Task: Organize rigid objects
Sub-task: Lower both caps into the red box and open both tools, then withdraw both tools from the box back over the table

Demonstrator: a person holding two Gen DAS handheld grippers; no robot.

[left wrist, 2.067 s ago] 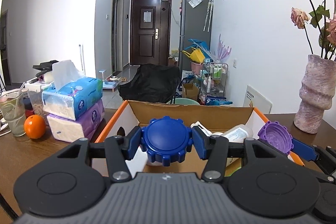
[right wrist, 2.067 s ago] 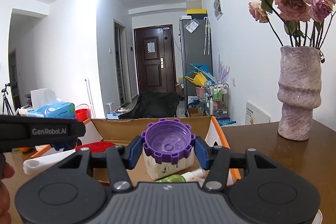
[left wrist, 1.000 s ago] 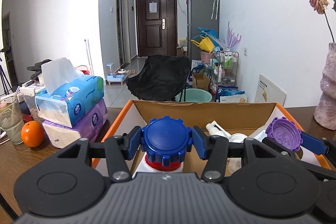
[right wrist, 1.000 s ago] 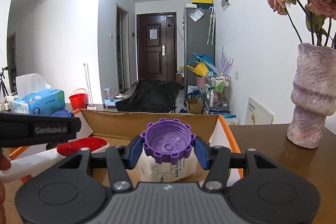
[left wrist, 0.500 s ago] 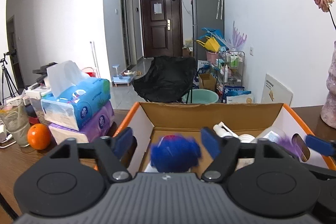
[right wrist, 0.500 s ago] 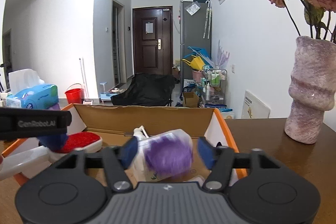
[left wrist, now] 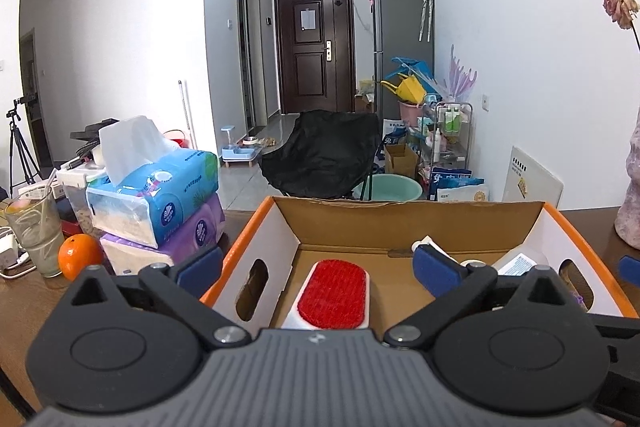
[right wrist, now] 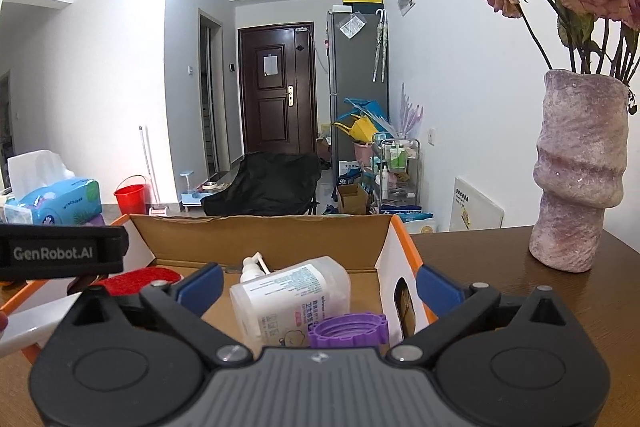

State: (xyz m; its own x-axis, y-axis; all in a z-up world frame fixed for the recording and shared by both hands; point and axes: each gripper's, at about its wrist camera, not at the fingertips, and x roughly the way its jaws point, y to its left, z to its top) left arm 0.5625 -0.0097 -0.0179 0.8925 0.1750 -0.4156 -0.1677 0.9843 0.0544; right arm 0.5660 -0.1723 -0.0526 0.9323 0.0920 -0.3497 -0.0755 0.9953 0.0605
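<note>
Nearest the lens in each view, the left gripper (left wrist: 316,269) and right gripper (right wrist: 318,287) are both opening, their blue pads spread wide with nothing gripped. Below the right gripper a purple gear-shaped cap (right wrist: 348,330) lies in the orange-edged cardboard box (right wrist: 404,247), against a tipped-over clear pump bottle (right wrist: 296,291). Below the left gripper only a red-faced lint brush (left wrist: 335,295) shows on the box floor; no blue cap is visible there, so it may be hidden behind the gripper body. This looks like the release step of dropping 2 items into the box. Next, both grippers probably need to back out over the box wall and look for another loose rigid item. Beyond the box on the table stand stacked tissue packs (left wrist: 160,203), an orange (left wrist: 80,256) and a vase (right wrist: 576,171).
</note>
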